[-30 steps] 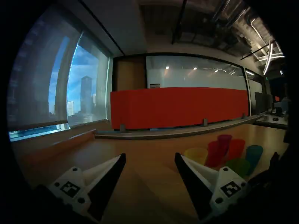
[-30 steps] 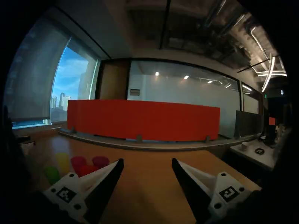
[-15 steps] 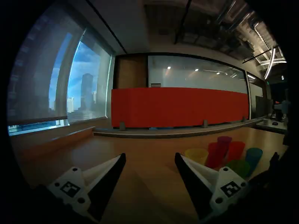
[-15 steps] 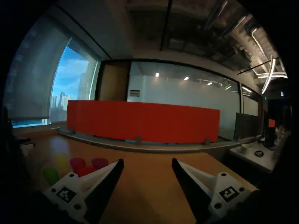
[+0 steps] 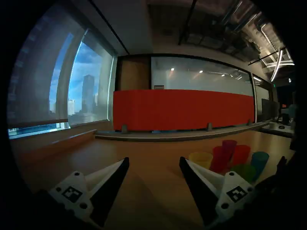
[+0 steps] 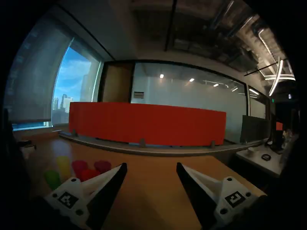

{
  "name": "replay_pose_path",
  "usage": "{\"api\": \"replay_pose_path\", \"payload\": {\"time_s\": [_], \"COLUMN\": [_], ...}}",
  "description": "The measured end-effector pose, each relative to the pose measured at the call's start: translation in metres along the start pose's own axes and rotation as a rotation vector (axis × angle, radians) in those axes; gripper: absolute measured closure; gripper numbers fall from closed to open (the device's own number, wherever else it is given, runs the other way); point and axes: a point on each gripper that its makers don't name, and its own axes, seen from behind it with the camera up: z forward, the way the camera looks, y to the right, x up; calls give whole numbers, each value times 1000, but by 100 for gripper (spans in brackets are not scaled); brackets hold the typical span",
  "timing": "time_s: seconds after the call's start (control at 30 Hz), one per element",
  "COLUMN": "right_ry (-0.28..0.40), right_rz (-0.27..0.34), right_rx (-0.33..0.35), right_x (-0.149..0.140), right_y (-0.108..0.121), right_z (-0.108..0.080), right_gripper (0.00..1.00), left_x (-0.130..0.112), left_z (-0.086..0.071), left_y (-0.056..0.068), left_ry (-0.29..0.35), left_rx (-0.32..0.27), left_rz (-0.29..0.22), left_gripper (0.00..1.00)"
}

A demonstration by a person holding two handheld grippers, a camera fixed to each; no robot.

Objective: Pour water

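Note:
Several coloured plastic cups stand in a cluster on the wooden table (image 5: 153,153). In the left gripper view they sit at the right: a yellow cup (image 5: 200,159), a red cup (image 5: 241,154), a magenta cup (image 5: 229,147), a teal cup (image 5: 259,161) and a green cup (image 5: 243,171). My left gripper (image 5: 153,163) is open and holds nothing; the cups lie just right of its right finger. In the right gripper view the cups appear at the lower left: yellow cup (image 6: 63,165), green cup (image 6: 52,178), red cup (image 6: 80,167), magenta cup (image 6: 103,166). My right gripper (image 6: 151,168) is open and holds nothing, right of the cups.
A red partition (image 5: 184,109) runs along the far edge of the table, with a grey rail at its base. Large windows (image 5: 82,92) are on the left. A side desk (image 6: 264,157) with small objects stands at the right.
Both views have shifted very slightly; the grippers stay open and the cups have not moved.

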Motion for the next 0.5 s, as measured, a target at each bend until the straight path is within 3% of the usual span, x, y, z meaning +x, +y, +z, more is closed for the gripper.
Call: {"api": "replay_pose_path", "payload": {"time_s": [0.5], "right_ry": [12], "right_rz": [2], "right_rx": [0], "right_x": [3], "right_y": [9], "right_z": [-3], "right_gripper": [1], "left_x": [-1], "left_z": [-1], "left_y": [2], "left_ry": [-1], "left_rx": [-10], "left_rz": [-1], "left_gripper": [3]}}
